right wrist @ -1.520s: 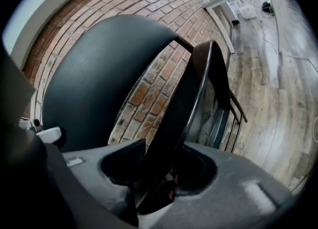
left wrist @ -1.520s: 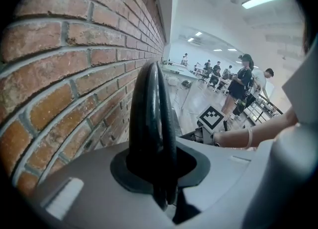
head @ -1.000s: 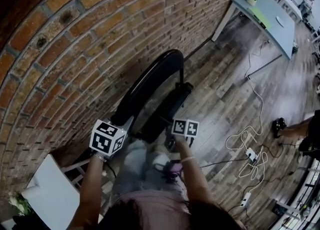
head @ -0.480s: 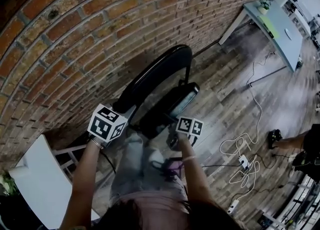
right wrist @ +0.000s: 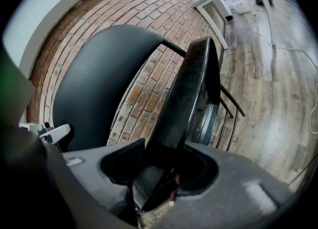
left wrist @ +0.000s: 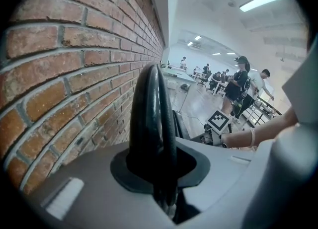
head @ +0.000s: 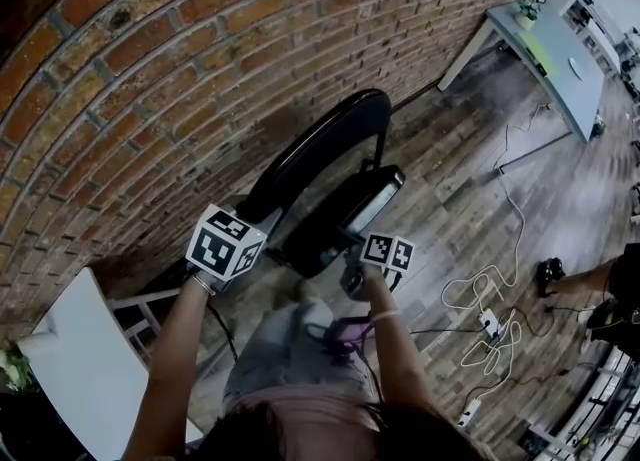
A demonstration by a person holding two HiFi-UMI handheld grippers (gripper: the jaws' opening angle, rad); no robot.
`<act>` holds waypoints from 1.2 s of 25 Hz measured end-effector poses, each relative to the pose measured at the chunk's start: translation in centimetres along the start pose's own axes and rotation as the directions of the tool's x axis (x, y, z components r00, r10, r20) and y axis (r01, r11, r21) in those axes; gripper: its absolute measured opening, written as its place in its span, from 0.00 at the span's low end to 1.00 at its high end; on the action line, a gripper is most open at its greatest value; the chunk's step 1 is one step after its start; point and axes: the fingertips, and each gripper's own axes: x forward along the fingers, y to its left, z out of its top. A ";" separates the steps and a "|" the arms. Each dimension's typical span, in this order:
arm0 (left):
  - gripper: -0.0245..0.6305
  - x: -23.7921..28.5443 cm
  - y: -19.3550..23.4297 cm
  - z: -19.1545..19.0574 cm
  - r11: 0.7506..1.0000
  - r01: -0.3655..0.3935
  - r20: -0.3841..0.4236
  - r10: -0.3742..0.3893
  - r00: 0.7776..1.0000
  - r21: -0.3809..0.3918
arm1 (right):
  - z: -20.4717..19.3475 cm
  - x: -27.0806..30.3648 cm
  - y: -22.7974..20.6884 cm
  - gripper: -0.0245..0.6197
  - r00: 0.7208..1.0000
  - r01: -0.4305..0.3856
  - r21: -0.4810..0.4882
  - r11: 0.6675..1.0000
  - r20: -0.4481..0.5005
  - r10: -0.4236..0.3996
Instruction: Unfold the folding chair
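Observation:
A black folding chair stands against the brick wall (head: 150, 69). Its curved backrest (head: 320, 144) rises along the bricks, and the padded seat (head: 355, 214) is tilted partly away from it. My left gripper (head: 258, 227) is shut on the backrest's lower edge; in the left gripper view that edge (left wrist: 151, 118) runs up from between the jaws of the left gripper (left wrist: 160, 176). My right gripper (head: 352, 261) is shut on the seat's front edge. In the right gripper view the seat (right wrist: 186, 99) stands between the jaws of the right gripper (right wrist: 161, 173), with the backrest (right wrist: 94, 79) behind it.
A white table (head: 80, 369) stands at the lower left by the wall. A pale table (head: 545, 39) is at the upper right. Cables and a power strip (head: 490, 324) lie on the wooden floor, beside another person's leg (head: 580, 279). My own legs (head: 285, 349) are just behind the chair.
The seat has swung a little out from the backrest, to the right, with my right gripper on it. My left gripper stays on the backrest.

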 end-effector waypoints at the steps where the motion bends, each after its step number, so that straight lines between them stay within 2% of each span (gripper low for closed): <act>1: 0.13 0.0 0.1 0.0 1.000 0.001 0.002 -0.001 1.000 -0.002 | 0.0 0.0 0.0 0.32 1.000 0.002 0.000 1.000 0.001 -0.002; 30: 0.13 0.2 4.1 0.2 0.998 0.040 0.062 -0.037 0.997 -0.055 | 0.4 0.4 -0.2 0.35 0.996 0.058 0.006 0.998 0.069 -0.058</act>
